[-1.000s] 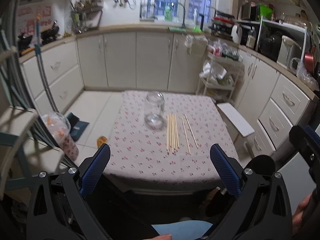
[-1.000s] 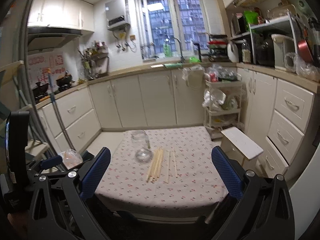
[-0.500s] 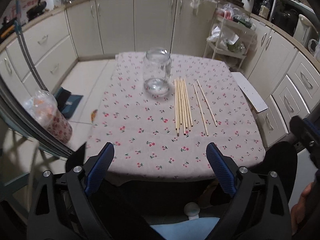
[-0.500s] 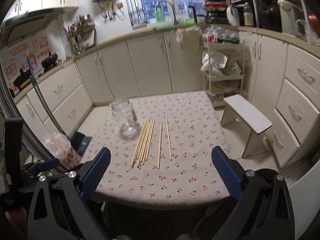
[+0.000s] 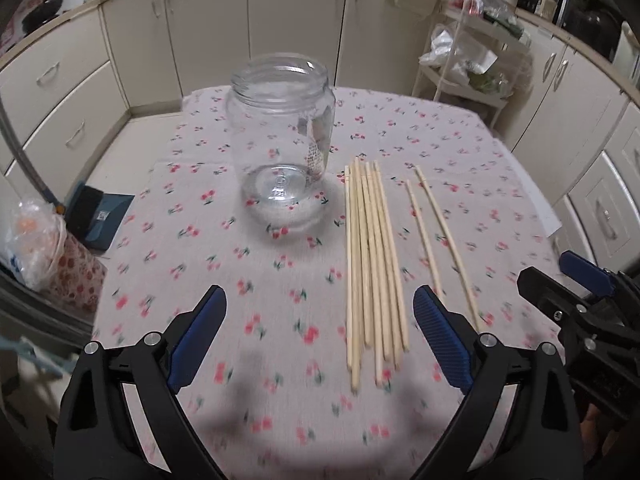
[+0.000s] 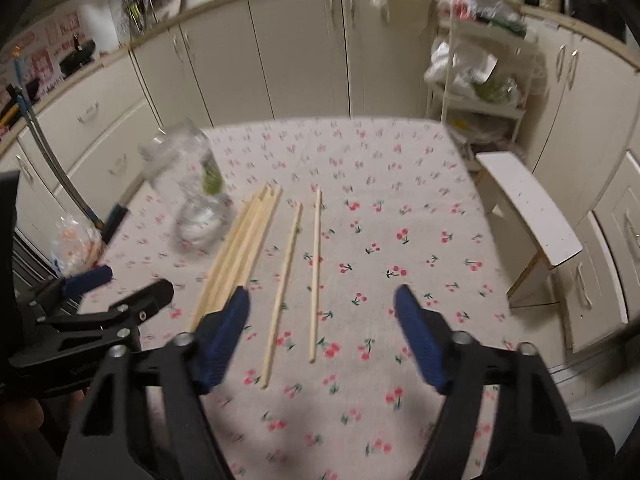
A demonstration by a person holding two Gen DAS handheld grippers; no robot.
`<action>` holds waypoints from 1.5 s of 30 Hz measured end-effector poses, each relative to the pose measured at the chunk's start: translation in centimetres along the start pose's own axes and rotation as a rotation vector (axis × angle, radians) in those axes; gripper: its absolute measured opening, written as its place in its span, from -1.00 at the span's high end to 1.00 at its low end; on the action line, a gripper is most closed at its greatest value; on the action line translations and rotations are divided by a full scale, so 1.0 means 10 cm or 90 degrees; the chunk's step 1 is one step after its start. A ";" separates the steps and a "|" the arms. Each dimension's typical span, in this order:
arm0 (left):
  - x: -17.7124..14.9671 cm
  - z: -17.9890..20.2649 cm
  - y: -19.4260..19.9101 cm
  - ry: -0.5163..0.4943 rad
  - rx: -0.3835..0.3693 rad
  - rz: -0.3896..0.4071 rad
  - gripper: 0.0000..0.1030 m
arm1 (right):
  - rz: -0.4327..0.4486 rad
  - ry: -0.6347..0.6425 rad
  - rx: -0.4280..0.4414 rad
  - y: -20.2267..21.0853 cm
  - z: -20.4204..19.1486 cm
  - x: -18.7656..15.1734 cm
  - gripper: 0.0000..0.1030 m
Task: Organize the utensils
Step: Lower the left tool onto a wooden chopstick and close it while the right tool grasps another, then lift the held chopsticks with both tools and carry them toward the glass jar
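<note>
A clear glass jar [image 5: 281, 144] stands upright and empty on the cherry-print tablecloth [image 5: 200, 248]. To its right lie several wooden chopsticks in a tight bundle [image 5: 374, 264], with two separate chopsticks [image 5: 440, 232] further right. My left gripper [image 5: 319, 332] hovers open over the near cloth, its right pad beside the bundle's near ends, nothing between its jaws. My right gripper [image 6: 322, 334] hangs above the near ends of the two separate chopsticks [image 6: 300, 272]; its jaws are closing with nothing pressed between the pads. The jar [image 6: 188, 192] and the bundle [image 6: 240, 248] appear blurred at the left of the right wrist view.
A white stool [image 6: 528, 212] stands by the table's right edge. Cream cabinets [image 5: 296, 20] ring the room, with a wire rack of bags [image 5: 468, 56] at the back right. A bagged item [image 5: 44, 248] sits left of the table, a blue dustpan [image 5: 100, 216] on the floor.
Both grippers have dropped and moved forward, from before the table's near edge to low over the cloth. The right gripper's jaws have narrowed. The jar and chopsticks have not moved.
</note>
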State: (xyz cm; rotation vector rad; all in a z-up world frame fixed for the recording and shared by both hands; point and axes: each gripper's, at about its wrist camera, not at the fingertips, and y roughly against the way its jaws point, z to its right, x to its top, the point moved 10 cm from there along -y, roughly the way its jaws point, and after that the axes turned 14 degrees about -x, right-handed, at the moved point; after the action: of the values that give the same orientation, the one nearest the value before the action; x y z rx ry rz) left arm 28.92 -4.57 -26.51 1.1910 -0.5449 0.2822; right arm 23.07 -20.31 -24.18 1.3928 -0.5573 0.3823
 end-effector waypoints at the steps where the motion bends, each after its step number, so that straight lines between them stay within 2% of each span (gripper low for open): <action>1: 0.03 -0.01 -0.09 -0.005 0.003 0.000 -0.67 | -0.010 0.005 0.003 -0.08 -0.01 0.00 -0.14; 3: 0.07 -0.02 -0.24 -0.011 0.007 -0.008 -0.50 | -0.029 0.009 0.010 -0.21 -0.03 0.02 -0.13; 5: 0.10 -0.04 -0.40 -0.009 -0.003 -0.020 -0.24 | -0.039 0.019 0.011 -0.32 -0.05 0.03 -0.13; 12: 0.14 -0.01 -0.73 -0.015 -0.019 -0.031 0.25 | -0.051 0.052 0.004 -0.57 -0.17 0.11 -0.12; 14: 0.16 0.02 -0.76 -0.024 -0.019 -0.028 0.55 | -0.055 0.058 0.002 -0.65 -0.20 0.13 -0.12; 16: 0.17 0.01 -0.79 -0.026 -0.017 -0.024 0.78 | -0.064 0.062 0.004 -0.74 -0.23 0.14 0.01; 17: 0.17 0.00 -0.79 -0.022 -0.022 -0.022 0.80 | -0.073 0.063 0.003 -0.80 -0.25 0.12 0.07; 18: 0.17 -0.01 -0.79 -0.019 -0.027 -0.023 0.80 | -0.079 0.063 0.006 -0.84 -0.26 0.11 0.23; 20: 0.15 -0.03 -0.77 -0.009 -0.045 -0.031 0.81 | -0.068 0.070 -0.007 -0.85 -0.25 0.12 0.36; 22: 0.09 -0.09 -0.69 0.004 -0.059 -0.036 0.81 | -0.069 0.070 -0.010 -0.85 -0.24 0.11 0.66; 24: 0.04 -0.13 -0.65 0.021 -0.075 -0.044 0.82 | -0.076 0.070 -0.007 -0.82 -0.23 0.07 0.85; 25: 0.00 -0.14 -0.62 0.030 -0.083 -0.046 0.82 | -0.081 0.068 0.002 -0.78 -0.23 0.02 0.87; 31: -0.25 -0.12 -0.49 0.058 -0.122 -0.079 0.81 | -0.104 0.065 0.038 -0.52 -0.23 -0.30 0.88; 35: -0.26 -0.16 -0.43 0.046 -0.105 -0.079 0.81 | -0.109 0.083 0.036 -0.48 -0.26 -0.34 0.85; 36: -0.23 -0.17 -0.43 0.042 -0.096 -0.074 0.81 | -0.106 0.086 0.037 -0.48 -0.28 -0.30 0.65; 37: -0.20 -0.18 -0.43 0.043 -0.095 -0.070 0.81 | -0.096 0.085 0.033 -0.48 -0.28 -0.26 0.25; 38: -0.16 -0.19 -0.42 0.045 -0.094 -0.066 0.79 | -0.083 0.089 0.027 -0.47 -0.29 -0.20 0.11; 39: -0.13 -0.20 -0.43 0.043 -0.091 -0.063 0.77 | -0.076 0.097 0.027 -0.47 -0.32 -0.16 0.07; 42: -0.06 -0.23 -0.48 0.044 -0.088 -0.065 0.74 | -0.069 0.114 0.031 -0.51 -0.41 -0.05 0.07; 44: -0.03 -0.25 -0.54 0.044 -0.086 -0.067 0.74 | -0.070 0.124 0.027 -0.57 -0.44 -0.02 0.19; 45: -0.01 -0.26 -0.55 0.045 -0.085 -0.065 0.73 | -0.075 0.123 0.028 -0.60 -0.43 -0.01 0.34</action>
State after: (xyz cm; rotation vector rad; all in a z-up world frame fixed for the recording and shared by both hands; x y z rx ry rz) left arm 32.12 -4.10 -31.67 1.0710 -0.4324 0.1965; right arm 27.02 -16.91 -29.45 1.4063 -0.3087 0.4309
